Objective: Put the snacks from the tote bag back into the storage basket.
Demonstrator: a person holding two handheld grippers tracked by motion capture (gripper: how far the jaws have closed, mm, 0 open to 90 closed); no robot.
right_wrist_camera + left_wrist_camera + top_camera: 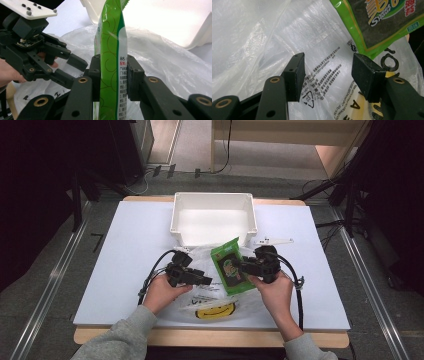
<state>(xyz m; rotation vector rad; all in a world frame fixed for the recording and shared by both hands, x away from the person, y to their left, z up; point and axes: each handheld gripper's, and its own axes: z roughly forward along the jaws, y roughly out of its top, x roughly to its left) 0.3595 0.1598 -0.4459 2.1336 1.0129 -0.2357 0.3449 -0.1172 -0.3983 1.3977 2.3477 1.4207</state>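
— Green foil, that snack packet point(230, 266): what's printed on it?

— Latin letters starting with "S" in the left gripper view, too cropped to read whole, plus small Chinese print down its edge. The right gripper point(241, 266) is clamped on it, both pads pressing its sides, holding it above the plastic bag point(212, 292).

— And the bag?

— Clear, with black Chinese print, a recycling triangle and a yellow smiley face at six o'clock. The left gripper point(206, 280) stands apart over it, pinching nothing.

— Surroundings?

— White table point(130, 255) with a wooden edge; a white bin point(213, 218) at twelve o'clock from the packet. Grey floor, cables beyond.
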